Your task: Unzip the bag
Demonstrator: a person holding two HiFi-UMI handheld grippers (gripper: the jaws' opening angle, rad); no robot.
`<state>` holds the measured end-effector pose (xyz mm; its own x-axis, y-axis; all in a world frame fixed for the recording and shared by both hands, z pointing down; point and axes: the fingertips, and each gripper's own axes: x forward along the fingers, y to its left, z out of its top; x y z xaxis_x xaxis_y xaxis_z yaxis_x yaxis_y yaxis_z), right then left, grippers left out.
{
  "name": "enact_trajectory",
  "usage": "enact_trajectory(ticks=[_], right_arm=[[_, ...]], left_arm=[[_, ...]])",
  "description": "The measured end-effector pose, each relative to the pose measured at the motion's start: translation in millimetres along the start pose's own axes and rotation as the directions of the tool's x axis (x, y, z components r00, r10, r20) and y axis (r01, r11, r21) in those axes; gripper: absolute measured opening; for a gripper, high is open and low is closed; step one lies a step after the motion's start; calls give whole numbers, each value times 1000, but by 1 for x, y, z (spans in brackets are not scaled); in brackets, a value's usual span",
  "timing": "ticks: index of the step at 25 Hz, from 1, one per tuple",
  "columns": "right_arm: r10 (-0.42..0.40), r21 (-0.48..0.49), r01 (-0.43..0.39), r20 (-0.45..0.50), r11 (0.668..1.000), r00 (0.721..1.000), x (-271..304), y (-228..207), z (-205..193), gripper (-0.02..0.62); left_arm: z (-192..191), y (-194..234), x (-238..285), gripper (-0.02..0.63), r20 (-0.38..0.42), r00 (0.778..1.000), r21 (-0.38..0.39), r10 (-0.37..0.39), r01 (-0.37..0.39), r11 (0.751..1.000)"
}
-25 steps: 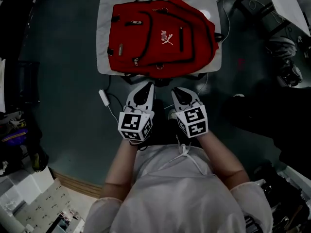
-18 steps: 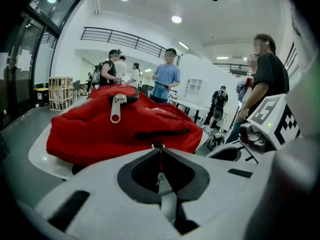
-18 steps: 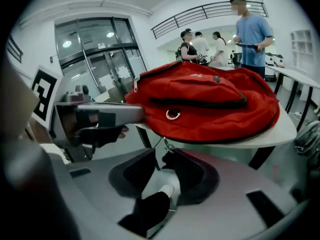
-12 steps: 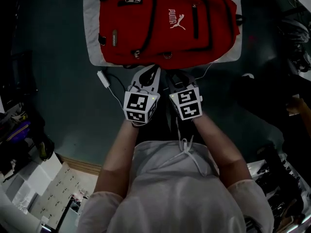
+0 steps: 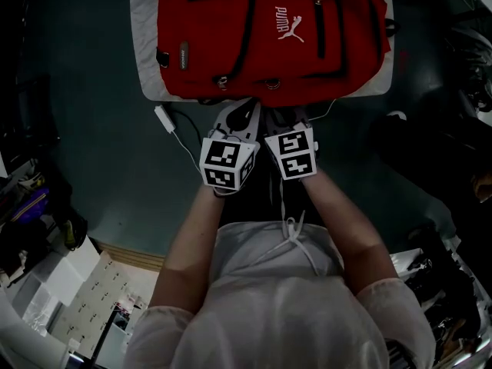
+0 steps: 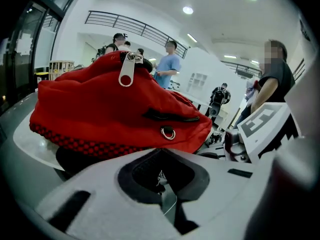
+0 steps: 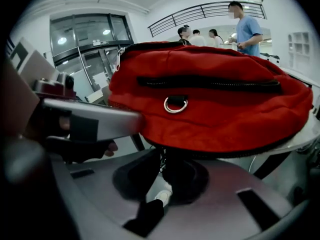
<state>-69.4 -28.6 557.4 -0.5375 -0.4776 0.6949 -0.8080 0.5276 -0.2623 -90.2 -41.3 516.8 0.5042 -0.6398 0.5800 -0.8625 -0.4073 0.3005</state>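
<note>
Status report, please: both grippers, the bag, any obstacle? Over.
Left gripper shut, empty; right gripper same. Both at near edge of red backpack. Visible zippers closed, no pull gripped. Nothing in the way.

- Below you lies a dark teal floor (image 5: 100, 152), with a white plug and cable (image 5: 164, 118) near the pale surface's (image 5: 142, 56) left corner.
- Far off you see white walls, a railed balcony (image 6: 135, 25), ceiling lights (image 6: 188, 10) and glass doors (image 7: 95, 49).
</note>
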Motion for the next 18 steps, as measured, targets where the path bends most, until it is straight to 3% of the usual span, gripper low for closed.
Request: enact_trajectory(ticks=[6,18], right_arm=[[9,-47,-10,-20,999,1000,-7,1,-7,33],[-74,-292,30,-141,956,987,-26,-13,-14,27]], left_arm=[[-1,0,0,20,-5,1000,10,-30,31,999],[-4,0,0,20,-12,1000,47,-13,13,999]])
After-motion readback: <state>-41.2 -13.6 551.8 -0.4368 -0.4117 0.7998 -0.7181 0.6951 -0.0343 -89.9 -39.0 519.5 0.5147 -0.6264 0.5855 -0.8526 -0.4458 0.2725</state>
